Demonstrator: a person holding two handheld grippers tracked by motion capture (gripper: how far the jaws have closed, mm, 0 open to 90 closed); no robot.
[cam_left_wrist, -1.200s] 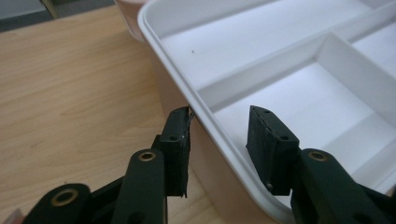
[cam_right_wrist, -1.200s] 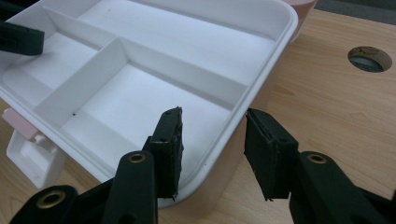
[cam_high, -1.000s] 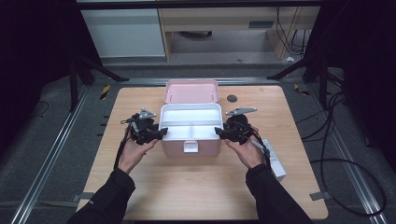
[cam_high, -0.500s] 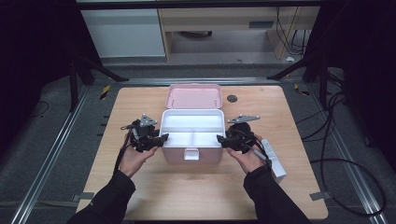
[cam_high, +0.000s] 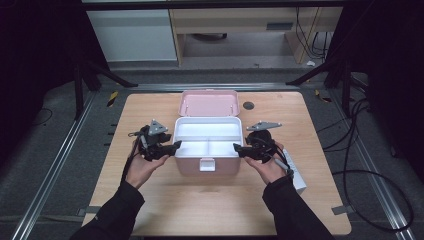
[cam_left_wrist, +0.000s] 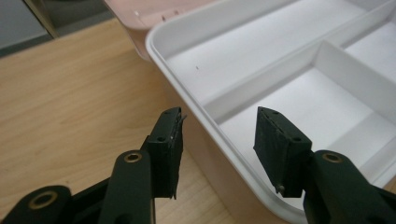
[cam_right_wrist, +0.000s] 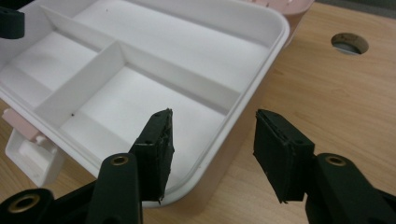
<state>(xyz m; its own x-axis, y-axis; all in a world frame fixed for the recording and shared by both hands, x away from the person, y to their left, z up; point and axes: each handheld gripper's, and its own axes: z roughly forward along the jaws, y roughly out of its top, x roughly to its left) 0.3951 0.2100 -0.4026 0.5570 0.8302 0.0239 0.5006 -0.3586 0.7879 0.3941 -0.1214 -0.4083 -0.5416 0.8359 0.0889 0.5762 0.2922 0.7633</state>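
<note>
Dark floor, metal rails and loose cables are seen around a pale wooden table (cam_high: 150, 115), on which an open pink box (cam_high: 207, 162) with a white divided tray (cam_high: 207, 132) is set slightly behind the table's middle, its lid (cam_high: 208, 103) tipped back toward the far edge. The left gripper (cam_high: 172, 146) is held at the box's left wall and the right gripper (cam_high: 236, 148) at its right wall. In both gripper views the jaws are seen spread apart with the tray's rim passing between them, one jaw outside the wall and one over a compartment; whether rim and pads touch cannot be told. The box's lower body is cut off in those views. A white oblong item (cam_high: 295, 172) by the table's right edge is partly hidden under the right hand and cannot be identified. A round hole (cam_high: 248, 105) is seen in the tabletop beside the lid. Compared with a second ago, the box has been shifted slightly toward the near edge, with both grippers moved along at its sides.
</note>
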